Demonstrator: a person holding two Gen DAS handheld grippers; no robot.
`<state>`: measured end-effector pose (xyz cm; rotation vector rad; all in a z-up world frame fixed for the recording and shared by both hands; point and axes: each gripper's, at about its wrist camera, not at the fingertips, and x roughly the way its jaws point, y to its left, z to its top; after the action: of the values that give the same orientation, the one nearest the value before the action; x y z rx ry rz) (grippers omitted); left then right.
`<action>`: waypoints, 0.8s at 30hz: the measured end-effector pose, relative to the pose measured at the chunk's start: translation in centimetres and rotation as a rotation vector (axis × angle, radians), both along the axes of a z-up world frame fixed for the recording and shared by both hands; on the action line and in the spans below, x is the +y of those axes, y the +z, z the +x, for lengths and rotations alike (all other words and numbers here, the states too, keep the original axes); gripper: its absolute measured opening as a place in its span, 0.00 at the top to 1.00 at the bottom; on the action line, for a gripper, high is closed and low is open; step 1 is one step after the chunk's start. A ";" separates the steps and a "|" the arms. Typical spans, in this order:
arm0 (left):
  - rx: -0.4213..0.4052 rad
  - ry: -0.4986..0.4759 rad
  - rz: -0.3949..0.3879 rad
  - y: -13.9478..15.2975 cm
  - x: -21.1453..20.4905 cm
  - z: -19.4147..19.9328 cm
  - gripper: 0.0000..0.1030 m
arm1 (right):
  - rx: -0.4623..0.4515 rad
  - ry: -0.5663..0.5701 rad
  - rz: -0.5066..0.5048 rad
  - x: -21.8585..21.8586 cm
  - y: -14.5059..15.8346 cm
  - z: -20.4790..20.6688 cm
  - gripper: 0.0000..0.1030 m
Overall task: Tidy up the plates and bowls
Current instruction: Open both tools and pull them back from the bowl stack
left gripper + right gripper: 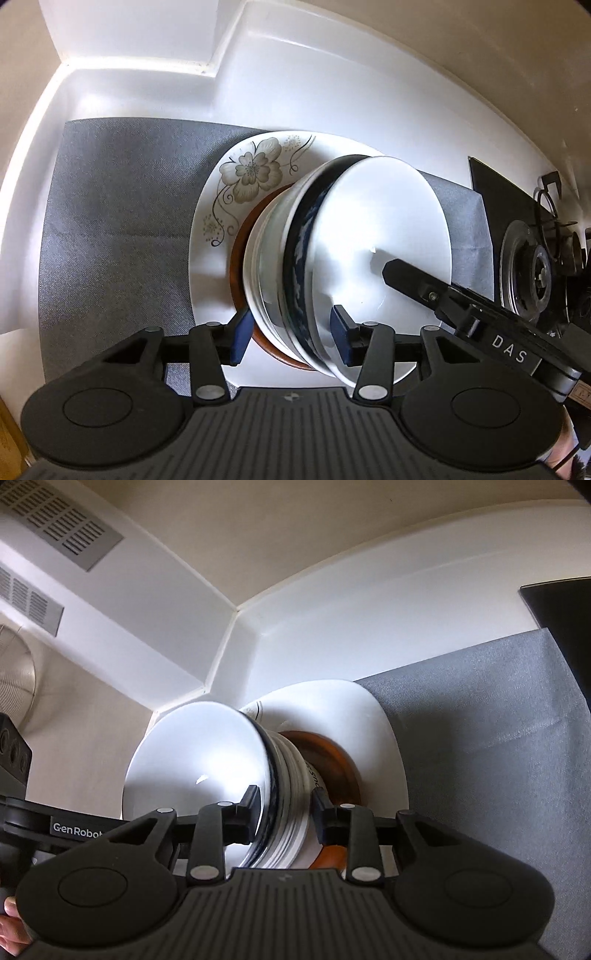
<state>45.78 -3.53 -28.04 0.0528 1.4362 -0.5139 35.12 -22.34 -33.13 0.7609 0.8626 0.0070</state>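
Observation:
A stack of nested bowls stands on a brown plate, which lies on a large white flowered plate. The top bowl is white inside; a dark blue patterned bowl and white bowls sit below it. My left gripper has its blue pads on either side of the stack's near rims, one inside the top bowl. My right gripper also straddles the stack from the opposite side, one finger inside the top bowl. Its finger shows in the left wrist view.
A grey mat covers the white counter under the plates. White walls meet in a corner behind the stack. A black stove with a burner lies to the right. A vent grille is on the upper left.

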 end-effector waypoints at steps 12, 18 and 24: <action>-0.301 0.059 0.067 4.0 0.5 -6.1 0.28 | -0.072 -0.045 -0.169 2.0 2.1 -4.7 0.28; -0.564 0.104 0.143 12.7 2.1 -15.4 0.13 | -0.078 -0.109 -0.403 5.7 9.8 -12.2 0.01; -0.674 0.076 0.161 19.2 2.6 -23.2 0.03 | -0.026 -0.096 -0.428 9.4 16.6 -17.8 0.00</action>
<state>22.54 -0.97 -8.82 0.2737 0.8107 -0.2742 17.35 -12.98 -16.55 0.3979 0.7669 -0.2452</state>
